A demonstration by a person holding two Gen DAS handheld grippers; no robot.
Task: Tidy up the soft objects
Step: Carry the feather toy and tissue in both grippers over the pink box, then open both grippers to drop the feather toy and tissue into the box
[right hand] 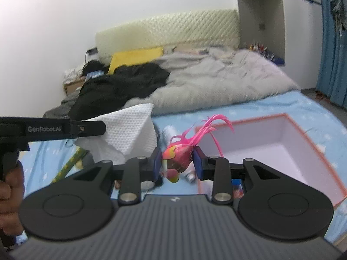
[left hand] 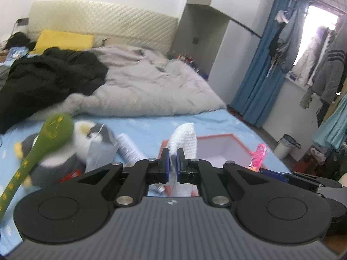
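While both are raised over the bed (right hand: 292, 104), the left tool (left hand: 172, 162) is clamped on a white paper towel (left hand: 184, 138) and the right tool (right hand: 177, 162) on a pink feathered toy (right hand: 179, 156), presumably bound for the open box (right hand: 314, 151) nearby.

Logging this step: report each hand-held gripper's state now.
Left hand-held gripper: closed on white textured paper towel.
Right hand-held gripper: closed on pink feathered toy bird.
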